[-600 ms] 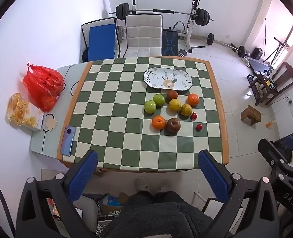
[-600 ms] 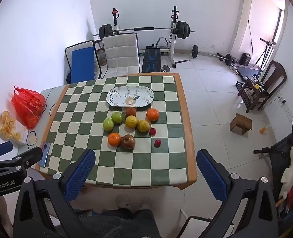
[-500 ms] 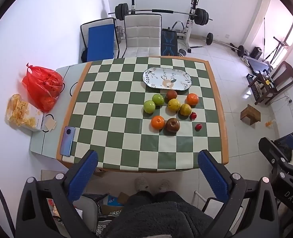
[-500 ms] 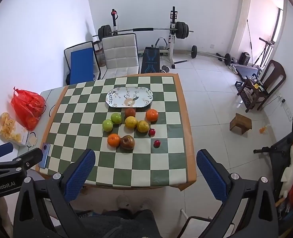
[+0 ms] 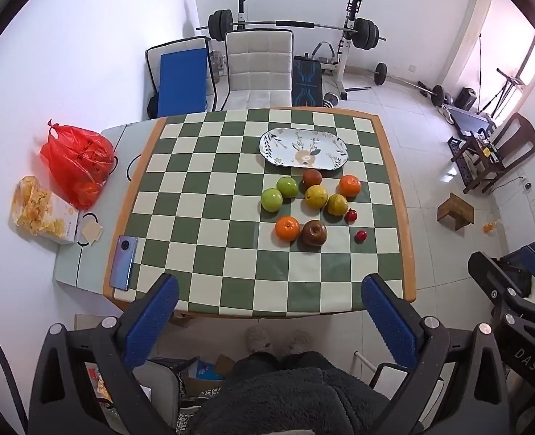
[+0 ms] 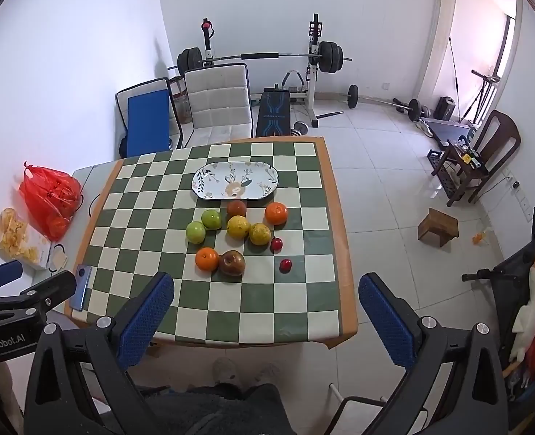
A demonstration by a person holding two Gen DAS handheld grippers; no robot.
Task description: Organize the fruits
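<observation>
While fruits lie off plate | both fingers apart, empty

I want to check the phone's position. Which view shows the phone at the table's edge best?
The left wrist view: the phone lies whole and unobstructed on the table border. In the right wrist view the left gripper's frame covers part of it.

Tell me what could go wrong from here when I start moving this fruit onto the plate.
1. The two small red fruits lie loose near the table's right edge; a nudge could roll them off.
2. The fruit sits packed together, the yellow pair touching, so wide-open fingers may knock neighbours.
3. The phone lies at the near-left edge, by the left gripper; a swing could knock it off.
</observation>
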